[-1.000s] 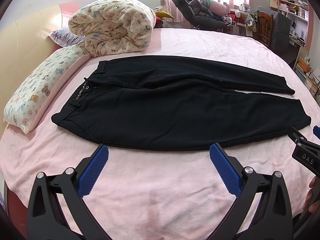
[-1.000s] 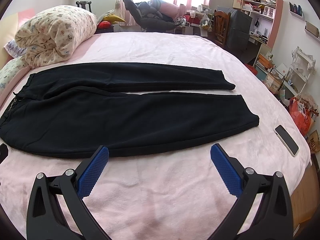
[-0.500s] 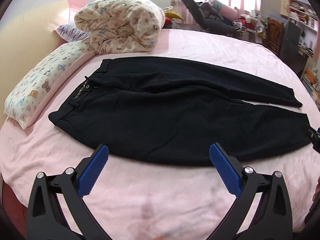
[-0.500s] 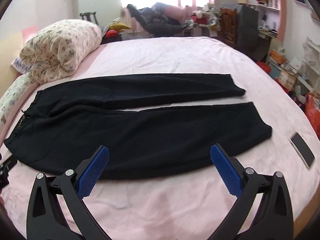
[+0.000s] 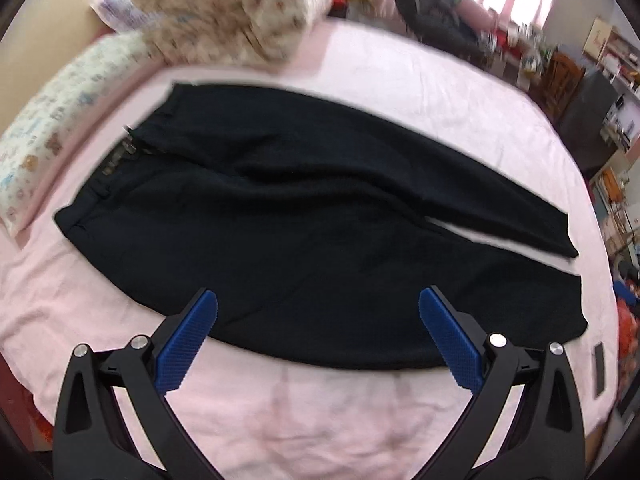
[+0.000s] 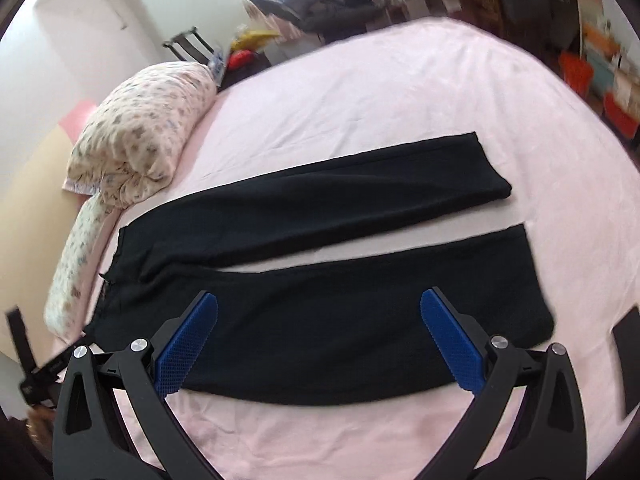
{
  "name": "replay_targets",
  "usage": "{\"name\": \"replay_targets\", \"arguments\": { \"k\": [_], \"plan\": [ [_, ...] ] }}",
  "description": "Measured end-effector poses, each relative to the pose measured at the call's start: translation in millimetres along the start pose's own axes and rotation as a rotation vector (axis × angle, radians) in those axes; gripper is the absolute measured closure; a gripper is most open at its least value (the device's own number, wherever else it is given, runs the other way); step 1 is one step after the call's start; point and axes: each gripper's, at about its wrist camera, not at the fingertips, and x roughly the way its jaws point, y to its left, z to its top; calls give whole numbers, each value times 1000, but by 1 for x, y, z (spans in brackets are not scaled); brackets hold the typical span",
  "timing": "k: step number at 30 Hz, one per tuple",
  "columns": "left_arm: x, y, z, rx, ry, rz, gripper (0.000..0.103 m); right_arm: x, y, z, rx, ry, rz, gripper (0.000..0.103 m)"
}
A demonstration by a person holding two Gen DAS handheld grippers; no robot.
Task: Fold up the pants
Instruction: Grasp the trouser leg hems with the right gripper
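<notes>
Lying flat across the pink bed (image 5: 400, 80), the black pants (image 5: 320, 216) are spread full length, unfolded, with the waistband toward the headboard side and both legs running out toward the foot edge. The two legs part into a narrow V, a strip of pink sheet showing between them in the right wrist view, where the pants (image 6: 340, 320) fill the near half of the bed. A rolled, printed quilt (image 5: 224, 12) sits at the headboard corner just beyond the waistband, and a long printed pillow (image 5: 44, 136) runs along that same edge, near the waistband but not clearly touching it. The left gripper (image 5: 318, 332) hangs over the near edge of the bed with its blue-padded fingers spread wide, holding nothing, its tips level with the lower hem of the nearer leg. The right gripper (image 6: 319, 332) is likewise spread wide and empty, its pads over the same nearer leg. A dark phone (image 6: 628, 360) lies on the sheet by the foot edge, just past the leg cuffs. Both views are smeared with motion blur.
</notes>
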Motion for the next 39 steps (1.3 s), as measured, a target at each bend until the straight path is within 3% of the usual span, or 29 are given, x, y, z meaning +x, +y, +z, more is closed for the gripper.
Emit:
{"name": "replay_targets", "arguments": {
  "k": [4,9,12,16,20,25,31,36,38,39],
  "plan": [
    [16,-17,18,-51,86,2,2,19,-38,58,39,111,-27,1],
    [35,-43,32,-86,122,-3,2,56,-87,115,105,150,-26,1],
    [41,-61,34,-63,113,46,2,81,-116,146,123,125,-63,1],
    [46,-83,23,-40,80,-38,2,110,-137,173,98,43,-51,1],
    [59,-97,9,-27,174,-86,2,140,-141,181,3,57,-155,3],
    [70,-101,-9,10,235,-58,2,174,-140,179,-162,142,-227,24],
    [92,-92,-15,-43,346,-72,2,188,-152,166,-193,215,-172,33],
    [95,-103,-16,9,344,-77,2,191,-163,153,-196,256,-171,34],
    [93,-105,-16,21,339,-71,2,187,-158,149,-251,232,-182,45],
    [93,-105,-16,18,336,-72,2,185,-154,147,-301,219,-175,65]
  ]
}}
